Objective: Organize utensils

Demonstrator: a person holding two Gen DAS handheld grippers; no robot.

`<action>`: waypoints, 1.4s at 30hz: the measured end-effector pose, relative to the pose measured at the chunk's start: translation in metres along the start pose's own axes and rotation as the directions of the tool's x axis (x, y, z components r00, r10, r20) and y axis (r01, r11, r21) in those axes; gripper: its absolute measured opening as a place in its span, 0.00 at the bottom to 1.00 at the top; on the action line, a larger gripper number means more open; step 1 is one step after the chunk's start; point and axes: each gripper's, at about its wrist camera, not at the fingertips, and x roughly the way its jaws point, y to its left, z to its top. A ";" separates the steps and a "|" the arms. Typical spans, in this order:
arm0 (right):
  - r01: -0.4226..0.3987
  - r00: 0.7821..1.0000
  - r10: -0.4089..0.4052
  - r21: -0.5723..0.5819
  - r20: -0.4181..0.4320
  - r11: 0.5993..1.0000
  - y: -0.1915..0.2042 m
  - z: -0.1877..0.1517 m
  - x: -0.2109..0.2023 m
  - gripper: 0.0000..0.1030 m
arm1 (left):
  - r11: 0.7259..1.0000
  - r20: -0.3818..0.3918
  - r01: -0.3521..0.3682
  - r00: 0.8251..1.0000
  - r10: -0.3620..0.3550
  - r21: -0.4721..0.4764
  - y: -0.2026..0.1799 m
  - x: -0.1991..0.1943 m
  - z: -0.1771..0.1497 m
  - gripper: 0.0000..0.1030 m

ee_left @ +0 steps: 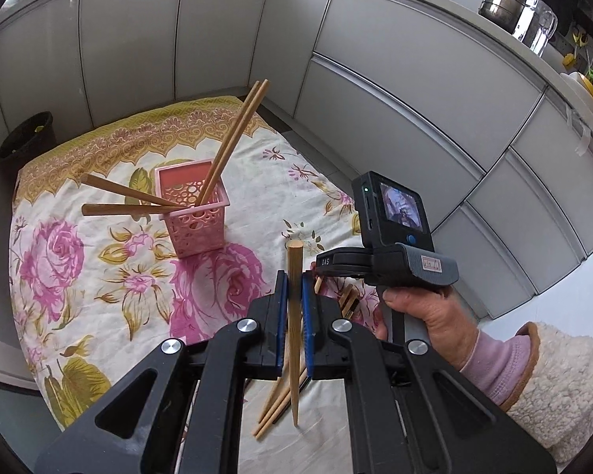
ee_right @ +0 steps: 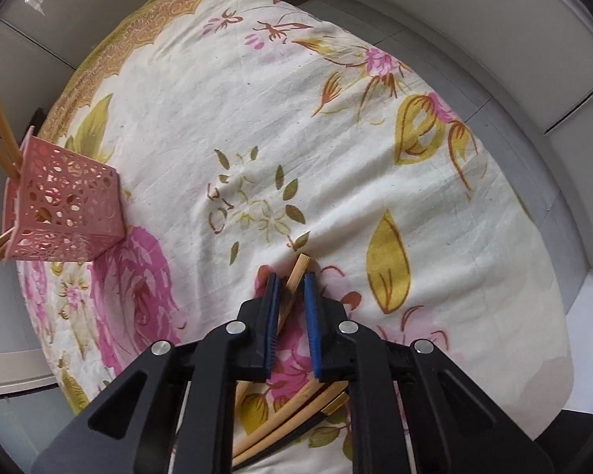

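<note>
Gripping a single tapered wooden chopstick [ee_left: 295, 316] between its blue-padded fingers, the left hand-held gripper [ee_left: 295, 288] holds the stick nearly upright, blunt end up and thin tip pointing down toward the cloth. To its left stands a pink perforated plastic square holder [ee_left: 193, 213], resting on the floral cream-and-pink tablecloth [ee_left: 99, 276] that covers the worktop. Four light-brown wooden chopsticks are in it: one pair [ee_left: 233, 138] leans up and to the right out of the holder, another pair [ee_left: 126, 201] splays low over its left rim. Left of the holder the cloth lies flat and bare out to its yellow patterned border, where it drops off; a dark round bin [ee_left: 27, 138] sits beyond that corner against grey cabinet doors [ee_left: 217, 31]. Below the left tool, a loose bundle of wooden chopsticks [ee_left: 276, 407] lies on the cloth.

Further right, the right hand-held gripper [ee_right: 292, 288] is lowered over the blunt ends of that same bundle [ee_right: 296, 407]. Its jaws stand apart, straddling one wooden chopstick [ee_right: 296, 276] without pressing on it. In the right wrist view the pink holder [ee_right: 67, 213] sits far left, well apart from this tool, with a wide stretch of bare cloth [ee_right: 454, 237] between and to the right, ending at the worktop's rounded edge near the cabinets.
</note>
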 end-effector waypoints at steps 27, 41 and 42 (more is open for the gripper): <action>-0.071 0.697 0.420 -0.528 0.581 0.847 0.007 -0.115 -0.253 0.08 | 0.989 0.350 -0.147 0.926 0.144 -0.020 -0.054 -0.142 0.011 0.06; -0.169 0.982 0.169 0.012 -0.088 0.986 -0.076 0.015 -0.067 0.46 | 0.996 0.366 -0.073 0.926 0.088 -0.054 -0.044 -0.124 0.019 0.06; -0.146 0.984 0.150 0.048 -0.101 0.988 -0.082 0.018 -0.055 0.46 | 0.996 0.366 -0.067 0.927 0.082 -0.053 -0.041 -0.122 0.018 0.06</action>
